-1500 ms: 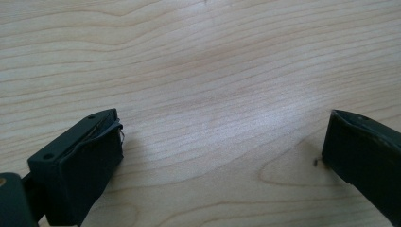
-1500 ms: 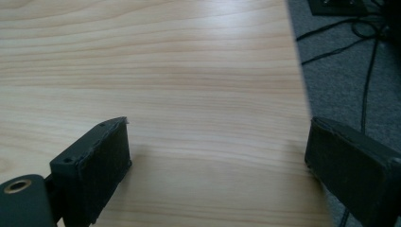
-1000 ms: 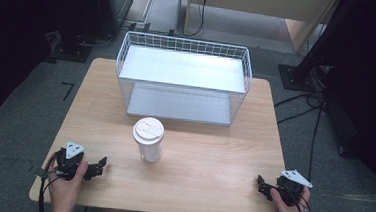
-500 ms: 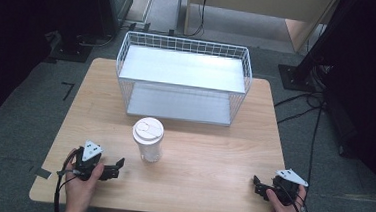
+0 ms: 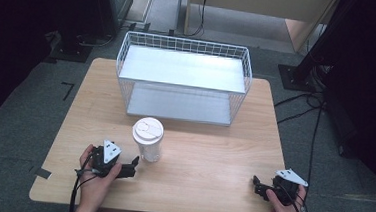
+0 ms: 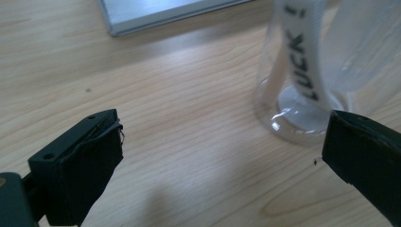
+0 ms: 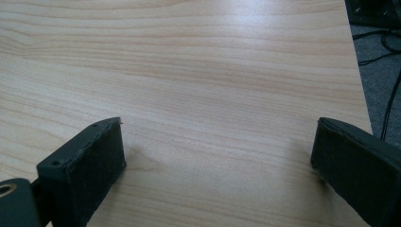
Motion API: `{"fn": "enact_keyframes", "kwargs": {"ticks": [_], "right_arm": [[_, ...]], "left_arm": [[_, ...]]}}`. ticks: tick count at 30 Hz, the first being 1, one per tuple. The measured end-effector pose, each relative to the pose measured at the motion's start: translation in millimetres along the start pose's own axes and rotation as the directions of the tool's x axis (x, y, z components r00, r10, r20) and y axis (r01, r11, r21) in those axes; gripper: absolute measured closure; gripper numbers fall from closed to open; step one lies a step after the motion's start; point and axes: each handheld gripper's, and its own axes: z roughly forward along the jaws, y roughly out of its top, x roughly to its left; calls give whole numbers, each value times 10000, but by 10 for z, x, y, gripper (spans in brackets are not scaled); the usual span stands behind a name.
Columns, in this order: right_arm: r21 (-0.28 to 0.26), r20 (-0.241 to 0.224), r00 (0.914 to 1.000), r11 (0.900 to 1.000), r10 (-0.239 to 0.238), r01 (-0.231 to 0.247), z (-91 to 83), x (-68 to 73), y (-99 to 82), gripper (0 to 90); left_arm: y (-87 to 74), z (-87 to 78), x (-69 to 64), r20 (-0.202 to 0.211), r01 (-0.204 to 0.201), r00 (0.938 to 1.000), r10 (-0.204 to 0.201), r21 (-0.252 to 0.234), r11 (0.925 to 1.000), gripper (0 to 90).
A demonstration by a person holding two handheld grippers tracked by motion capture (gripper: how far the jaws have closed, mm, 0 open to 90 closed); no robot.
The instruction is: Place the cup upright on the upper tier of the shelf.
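While I read the high view first, I note my left gripper (image 5: 132,166) low over the wooden table (image 5: 212,158), held in my left hand (image 5: 96,172), jaws pointing toward the clear cup (image 5: 148,141). That cup stands upright just ahead of the jaw tips, white lid (image 5: 148,131) on top; I cannot tell whether jaw and cup touch. Beyond the cup, farther from the left gripper, sits a white wire basket (image 5: 183,80) with a pale flat panel as its floor. My right gripper (image 5: 256,185) is at the table's near right corner in my right hand (image 5: 287,200), well apart from cup and basket, grey three-cornered plate (image 5: 291,176) on top. A cable (image 5: 76,191) trails back from the left gripper.

Left gripper view: jaws stand wide apart, nothing between them but bare wood. The cup's base (image 6: 302,109) is ahead and close to the right-hand jaw, just beyond its tip, not inside the gap. A white band with black lettering (image 6: 302,52) runs up the cup's wall; I can read part of it as "LUCK". A corner of the basket's pale panel (image 6: 161,14) lies farther ahead, toward the left-hand jaw's side.

Right gripper view: jaws likewise spread wide, gripping nothing. Plain wood grain lies between and ahead of them. Past the right-hand jaw the table edge (image 7: 359,71) drops to grey carpet (image 7: 383,85) with dark cables (image 7: 390,45).
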Motion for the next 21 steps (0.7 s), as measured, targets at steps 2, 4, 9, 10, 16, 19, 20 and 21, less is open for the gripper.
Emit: {"fn": "enact_keyframes", "kwargs": {"ticks": [2,4,9,10,16,19,20,21], "right_arm": [[-1,-1,10000,10000,-2,2,0,0,0,34],[-1,-1,10000,10000,-3,3,0,0,0,34],[-1,-2,10000,10000,-4,4,0,0,0,34],[-1,0,10000,10000,-1,1,0,0,0,34],[-1,-3,10000,10000,0,0,0,0,0,34],[-2,-3,10000,10000,-1,1,0,0,0,34],[-2,-3,10000,10000,-1,1,0,0,0,34],[2,-1,10000,10000,-3,3,0,0,0,34]], "left_arm": [[8,9,-11,182,102,9998,-100,-123,9999,0],[30,39,-37,646,267,9976,-233,-520,9983,0],[42,100,-105,1381,337,9903,-147,-1363,9901,0],[49,108,-121,1412,374,9898,-166,-1461,9886,0],[101,140,-212,1676,541,9857,-188,-2090,9764,0],[128,169,-267,1676,691,9855,-266,-2530,9650,0],[135,177,-282,1676,761,9853,-318,-2648,9613,0],[145,192,-304,1668,832,9853,-364,-2831,9555,0]]}}
